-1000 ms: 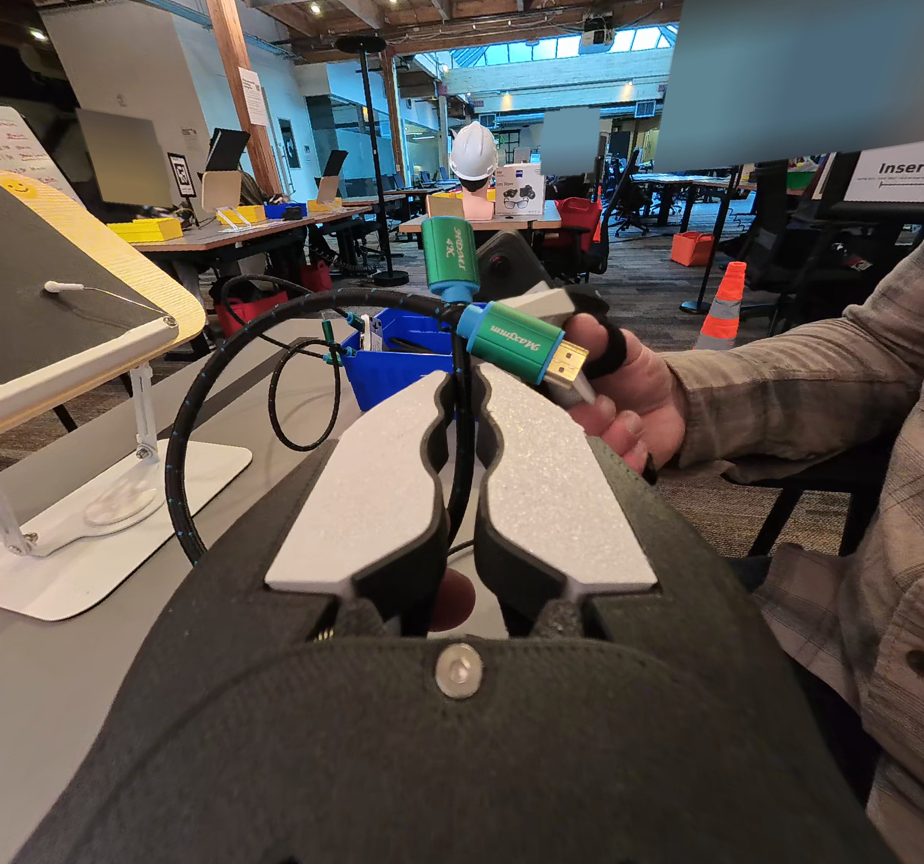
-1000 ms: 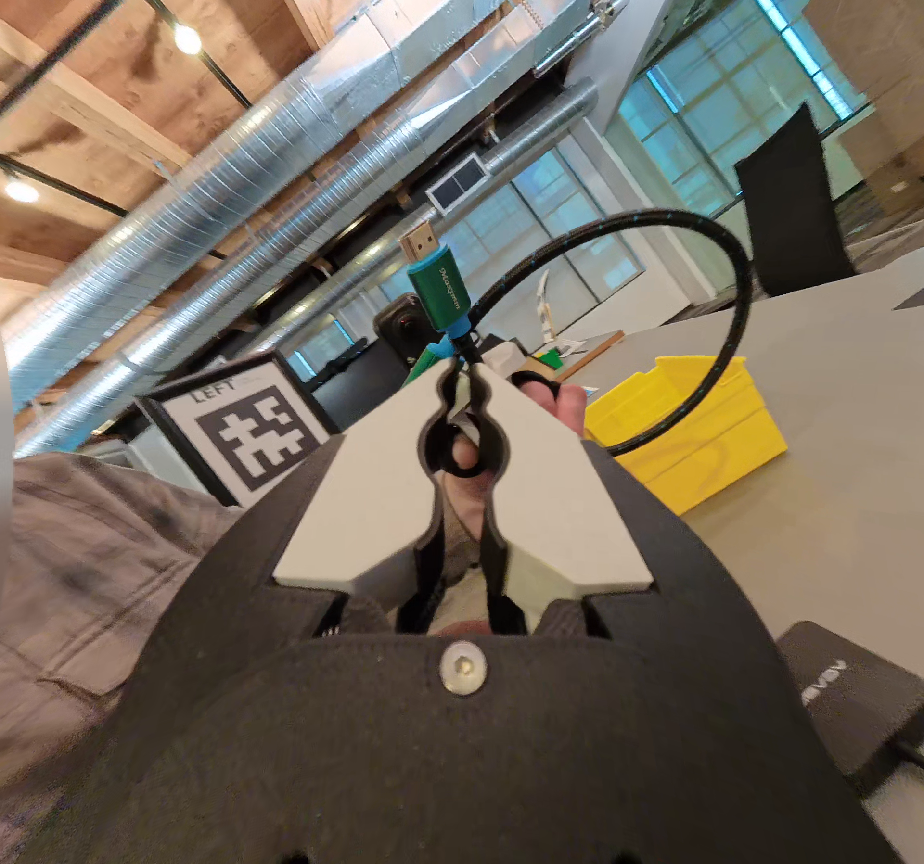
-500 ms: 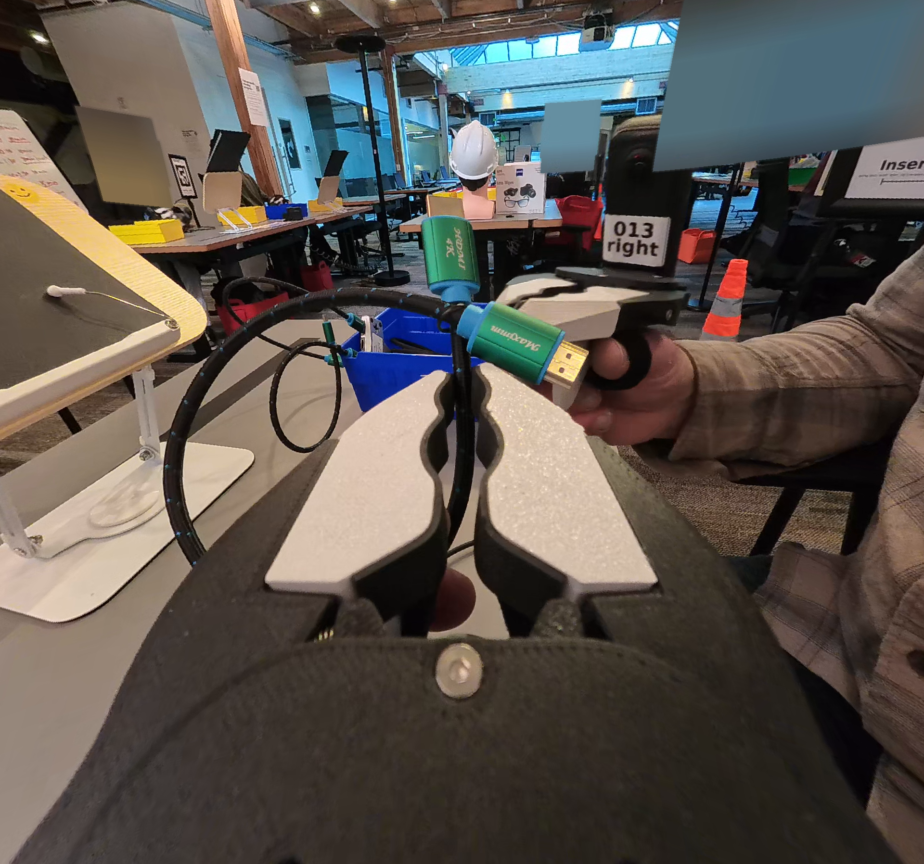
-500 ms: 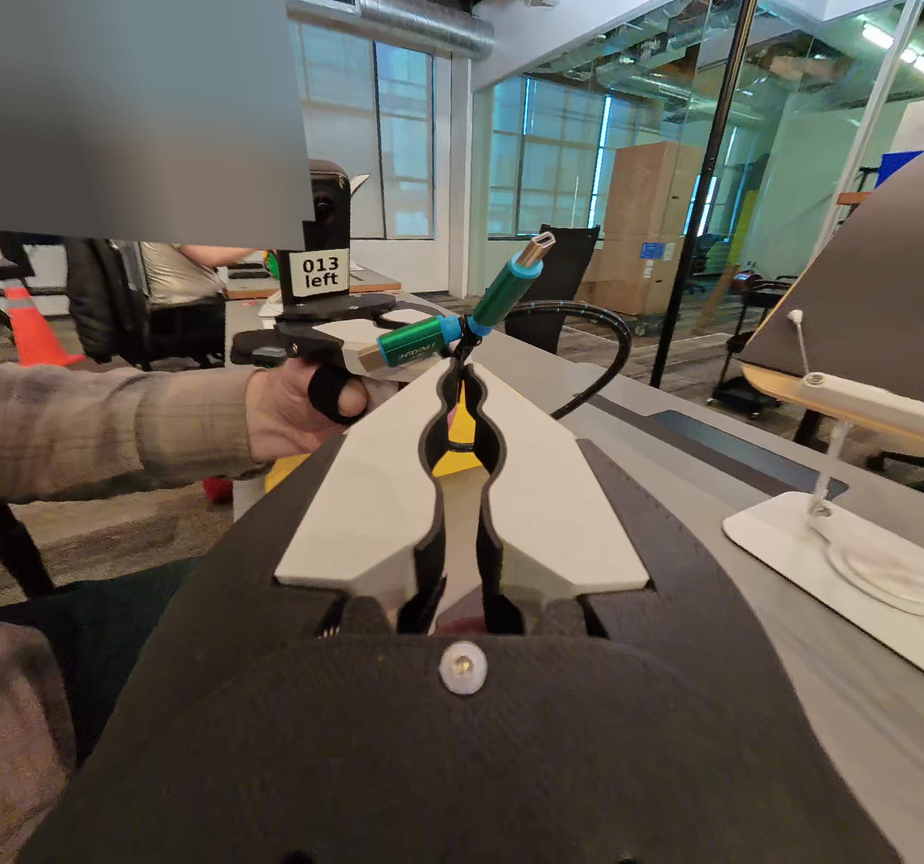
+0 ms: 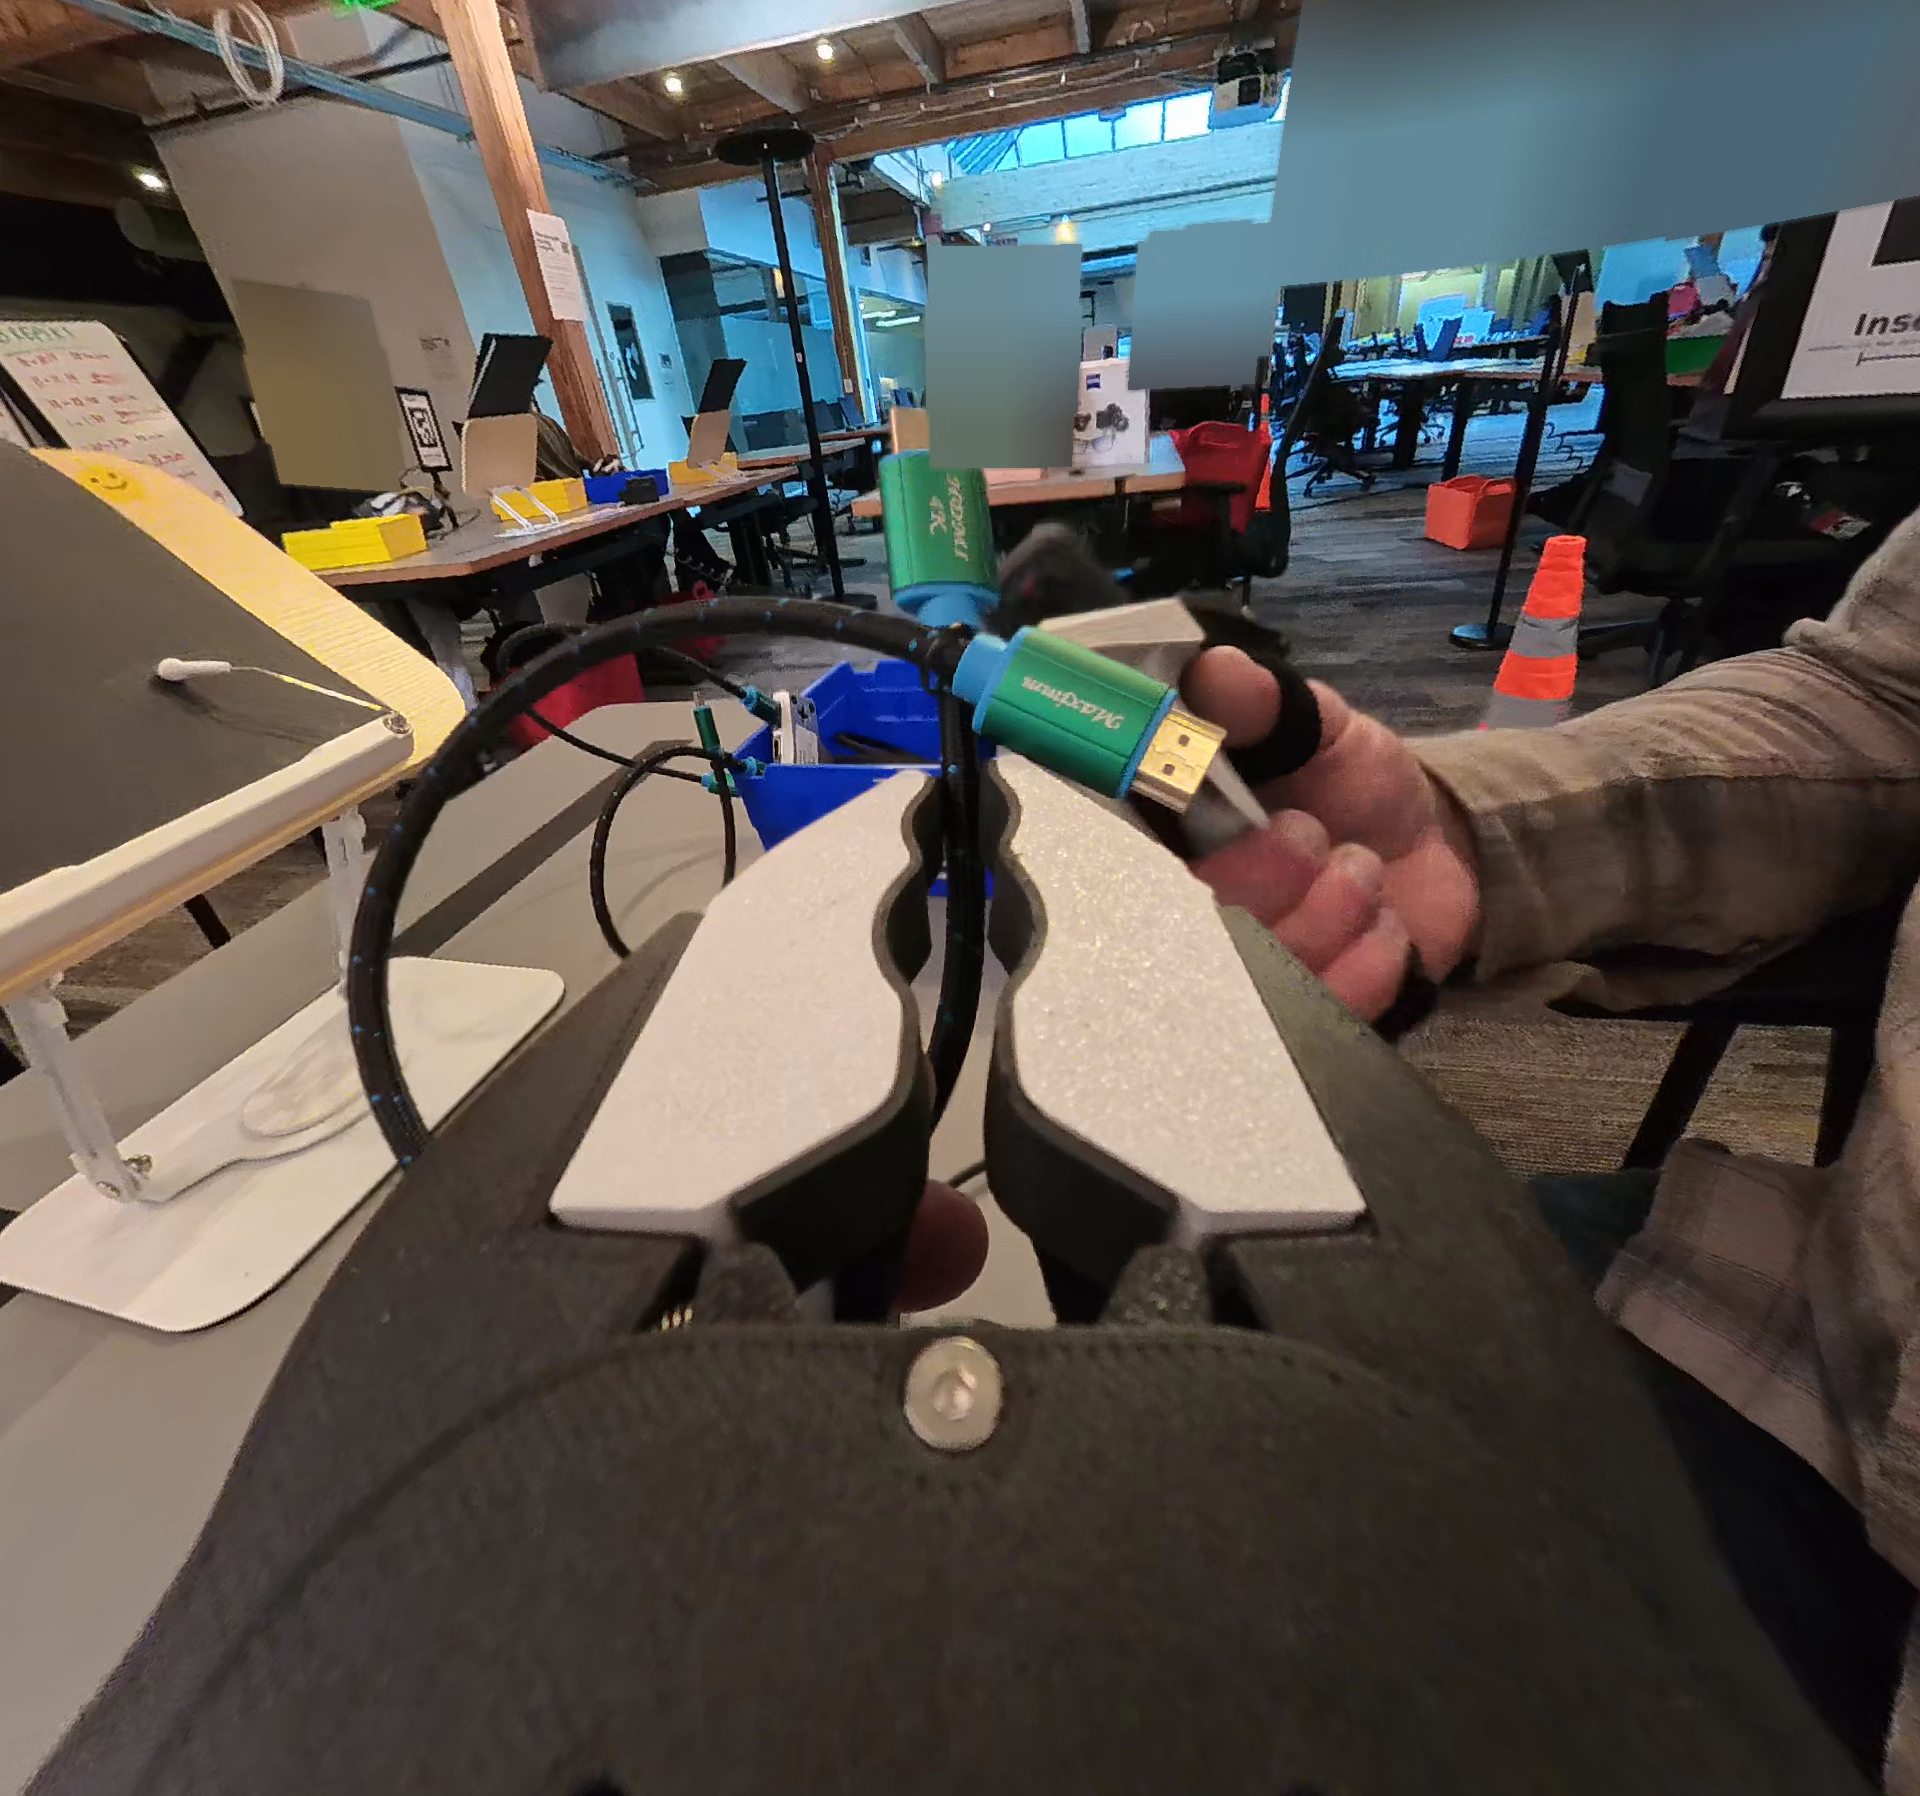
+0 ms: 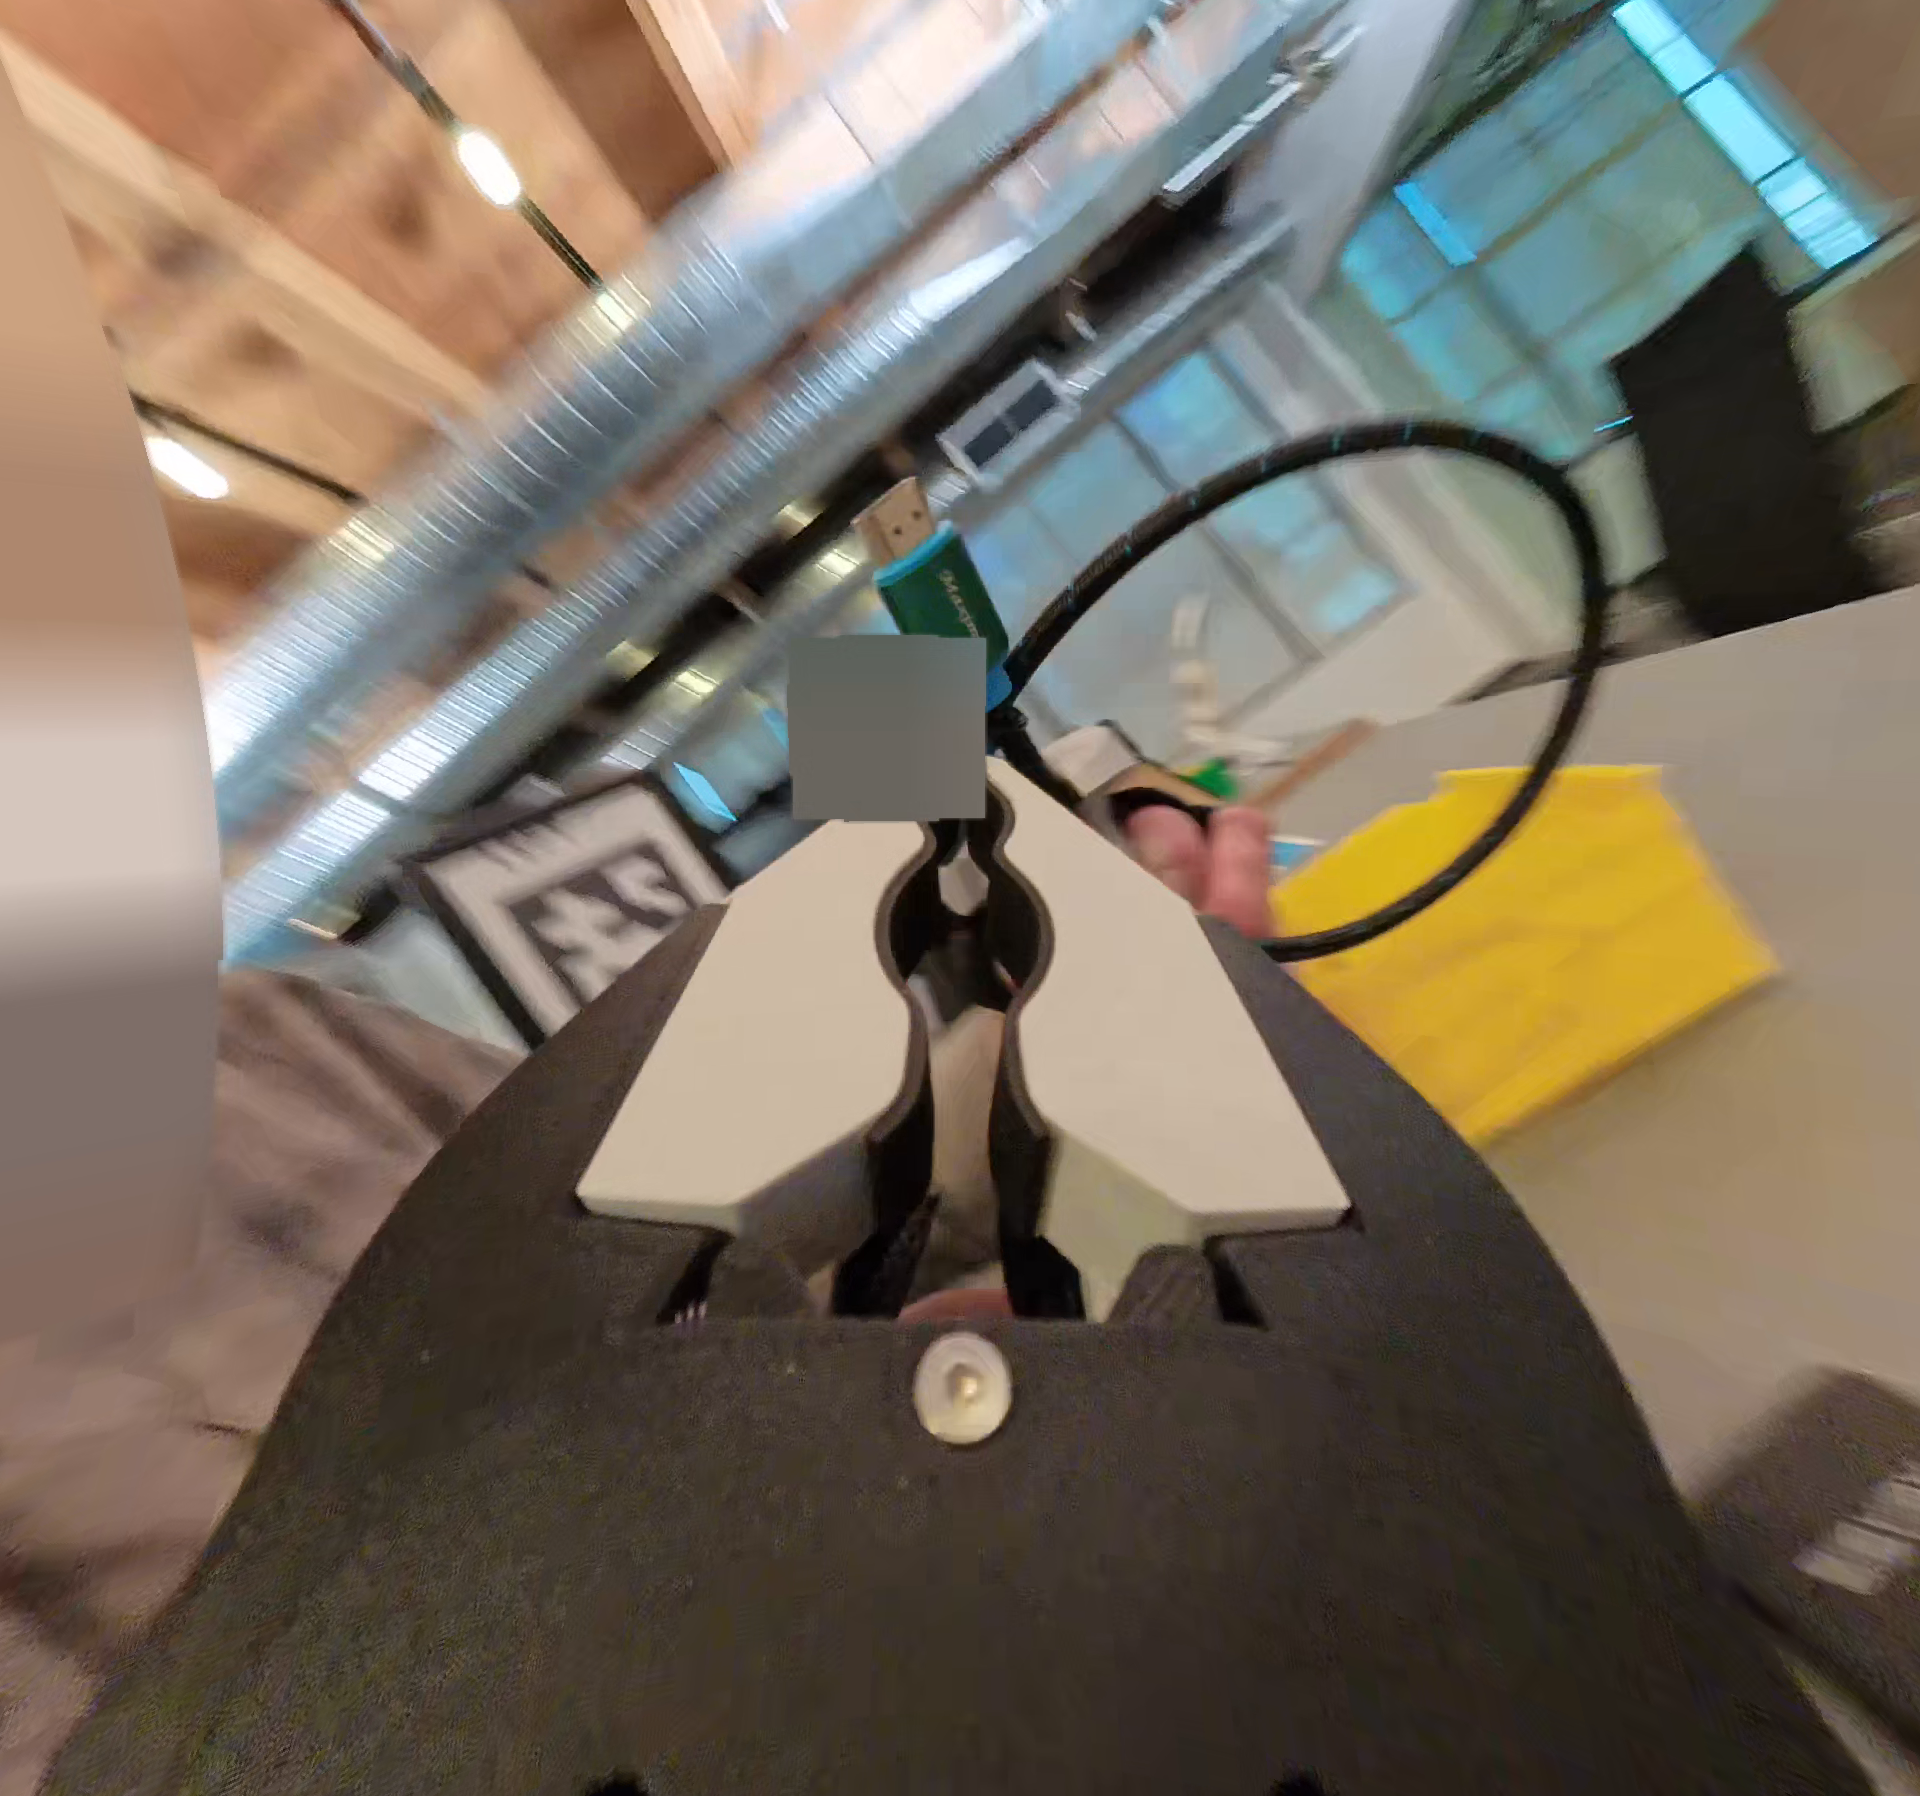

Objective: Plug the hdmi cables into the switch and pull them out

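A black braided HDMI cable (image 5: 416, 873) with a green plug at each end loops in the air above the grey table (image 5: 156, 1497). My left gripper (image 5: 956, 796) is shut on the cable just behind one green plug (image 5: 1070, 723), whose gold tip points right. My right gripper (image 6: 961, 811) is shut on the cable just below the other green plug (image 6: 935, 588), which points up. That plug also shows in the left wrist view (image 5: 930, 525), close behind the first. A black box (image 6: 1818, 1570), blurred, lies on the table at the lower right.
A white stand with a tilted board (image 5: 208, 811) is on the table's left. A blue bin (image 5: 831, 770) with thin cables stands behind the grippers. A yellow bin (image 6: 1507, 946) sits on the table. The person's hand (image 5: 1320, 842) and sleeve are to the right.
The right gripper has tipped from level to pointing up at the ceiling, still holding its plug end. The left gripper and its plug have stayed put.
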Demonstrator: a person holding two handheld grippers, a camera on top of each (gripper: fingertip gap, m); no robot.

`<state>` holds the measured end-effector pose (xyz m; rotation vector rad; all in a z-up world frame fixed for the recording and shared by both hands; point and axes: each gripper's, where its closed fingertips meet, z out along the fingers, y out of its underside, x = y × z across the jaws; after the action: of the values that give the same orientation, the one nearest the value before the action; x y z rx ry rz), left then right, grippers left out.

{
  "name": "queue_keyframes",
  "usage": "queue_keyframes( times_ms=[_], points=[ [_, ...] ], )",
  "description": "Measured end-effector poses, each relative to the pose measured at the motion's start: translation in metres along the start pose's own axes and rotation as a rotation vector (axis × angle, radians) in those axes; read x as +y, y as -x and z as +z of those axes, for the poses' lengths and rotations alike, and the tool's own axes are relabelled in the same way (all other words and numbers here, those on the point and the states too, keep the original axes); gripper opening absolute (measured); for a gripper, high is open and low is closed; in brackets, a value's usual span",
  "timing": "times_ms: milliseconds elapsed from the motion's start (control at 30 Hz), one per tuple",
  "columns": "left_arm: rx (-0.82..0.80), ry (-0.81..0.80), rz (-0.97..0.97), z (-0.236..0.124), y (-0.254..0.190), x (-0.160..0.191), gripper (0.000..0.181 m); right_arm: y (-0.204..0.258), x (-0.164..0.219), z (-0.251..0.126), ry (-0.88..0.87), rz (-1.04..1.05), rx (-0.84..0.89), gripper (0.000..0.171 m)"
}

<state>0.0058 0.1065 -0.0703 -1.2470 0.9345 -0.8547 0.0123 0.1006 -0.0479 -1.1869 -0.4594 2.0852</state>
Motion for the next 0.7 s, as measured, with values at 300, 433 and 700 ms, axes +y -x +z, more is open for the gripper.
queue_keyframes(
  times_ms=[300,433,700],
  points=[
    [-0.006,-0.041,-0.048,-0.006,0.006,-0.009,0.005,0.003,0.003,0.006,0.014,-0.206,0.082,0.015],
    [-0.011,-0.014,-0.074,-0.005,0.009,-0.004,0.005,-0.001,0.004,0.002,0.215,-0.856,0.319,0.019],
    [-0.007,0.037,-0.093,0.002,0.005,0.005,0.005,-0.01,0.011,0.0,0.504,-1.743,0.566,0.017]
  ],
)
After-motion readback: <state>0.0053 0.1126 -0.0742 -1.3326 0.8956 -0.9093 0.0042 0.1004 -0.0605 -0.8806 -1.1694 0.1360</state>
